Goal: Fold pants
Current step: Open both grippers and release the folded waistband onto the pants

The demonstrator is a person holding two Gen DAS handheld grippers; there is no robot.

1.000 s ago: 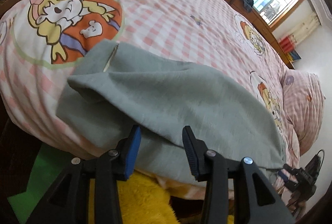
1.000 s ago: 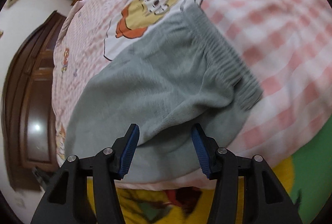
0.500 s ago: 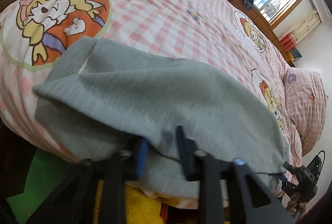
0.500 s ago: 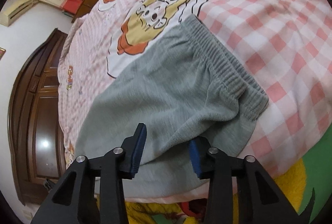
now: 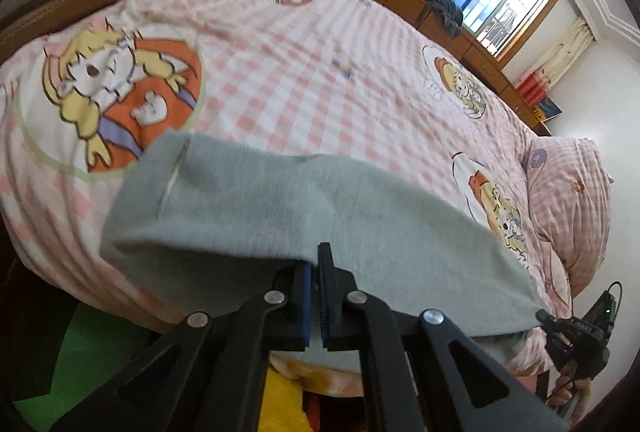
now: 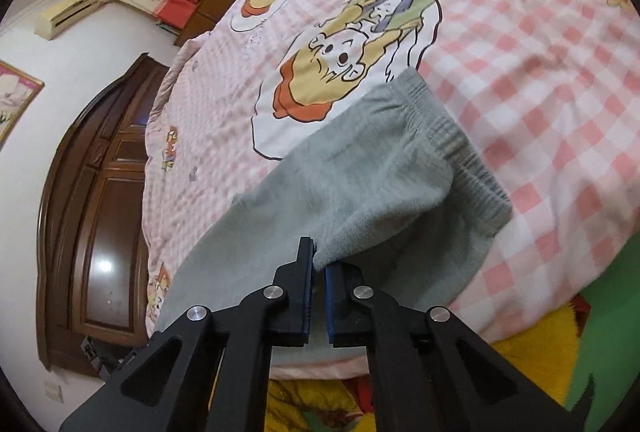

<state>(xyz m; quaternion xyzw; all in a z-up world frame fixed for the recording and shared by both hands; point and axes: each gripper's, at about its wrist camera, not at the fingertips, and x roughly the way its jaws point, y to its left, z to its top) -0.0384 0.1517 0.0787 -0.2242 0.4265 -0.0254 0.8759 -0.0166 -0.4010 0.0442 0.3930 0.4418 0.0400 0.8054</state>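
Grey-green pants (image 5: 280, 204) lie along the near edge of a pink checked bed (image 5: 320, 72). My left gripper (image 5: 316, 272) is shut on the near edge of the top layer near the leg end and lifts it. In the right wrist view the pants (image 6: 360, 184) show their ribbed waistband (image 6: 468, 160) at the right. My right gripper (image 6: 318, 264) is shut on the near edge of the top layer close to the waist and lifts it too. The other gripper shows small at the far end in the left wrist view (image 5: 576, 332).
The bedspread has cartoon prints (image 5: 116, 92). A pillow (image 5: 568, 200) lies at the right end. A dark wooden wardrobe (image 6: 92, 224) stands beyond the bed's left end. A yellow and green cover (image 6: 560, 352) hangs below the bed edge. A window (image 5: 500, 8) is behind the bed.
Both grippers went from open to shut on the pants' near edge. The top layer has risen off the layer below.
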